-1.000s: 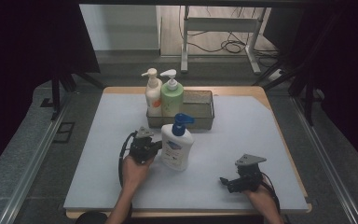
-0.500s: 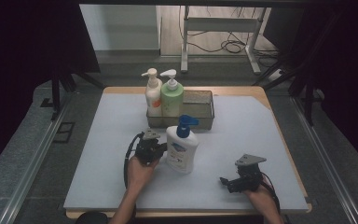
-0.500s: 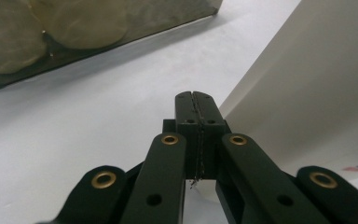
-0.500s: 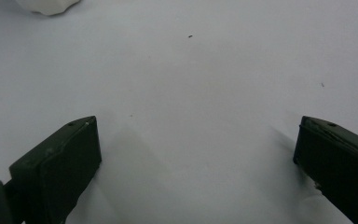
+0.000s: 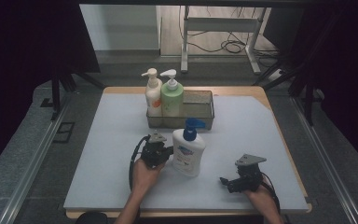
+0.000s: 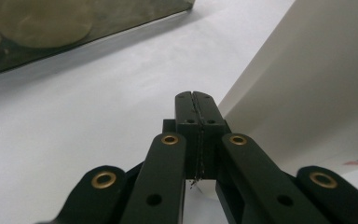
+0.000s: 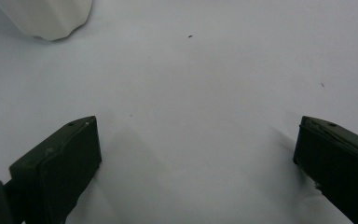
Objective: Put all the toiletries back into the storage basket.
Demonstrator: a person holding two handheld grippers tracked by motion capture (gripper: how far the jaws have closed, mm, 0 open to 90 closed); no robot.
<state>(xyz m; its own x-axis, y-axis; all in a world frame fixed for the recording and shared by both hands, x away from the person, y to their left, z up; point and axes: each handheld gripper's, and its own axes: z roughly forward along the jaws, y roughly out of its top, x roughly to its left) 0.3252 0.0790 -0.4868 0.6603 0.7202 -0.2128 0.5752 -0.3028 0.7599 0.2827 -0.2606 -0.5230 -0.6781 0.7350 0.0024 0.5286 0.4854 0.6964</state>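
Two grippers work over a pale grey mat (image 5: 98, 154) that covers most of the wooden table (image 5: 261, 91). At the left, the mat lies bare from its left edge to the left gripper (image 5: 167, 154), giving wide room on that side. That gripper sits near the middle of the mat, held low by a hand (image 5: 144, 173) whose forearm comes in from the near edge. Its jaws are clenched tight on nothing, as the left gripper view shows, with the tips (image 6: 196, 100) pressed together just beside the white wall of the lotion bottle (image 6: 307, 88). In the high view the closed tips point right, at the bottle's left side; whether they touch it I cannot tell.

The lotion bottle (image 5: 189, 153), white with a blue pump cap, stands tilted at the centre of the mat, just in front of the wire basket (image 5: 200, 108). That basket bars the way behind the bottle and holds an orange-labelled pump bottle (image 5: 153, 93) and a green pump bottle (image 5: 171, 95) upright in its left half; its right half is open.

Further right, bare mat separates the bottle from the right gripper (image 5: 224, 181), which rests low near the front edge in the other hand (image 5: 261, 196). Its jaws stand released and wide apart over bare mat in the right gripper view (image 7: 196, 158), with the bottle's base (image 7: 46, 16) well off. Beyond it, the mat is open to its right edge.
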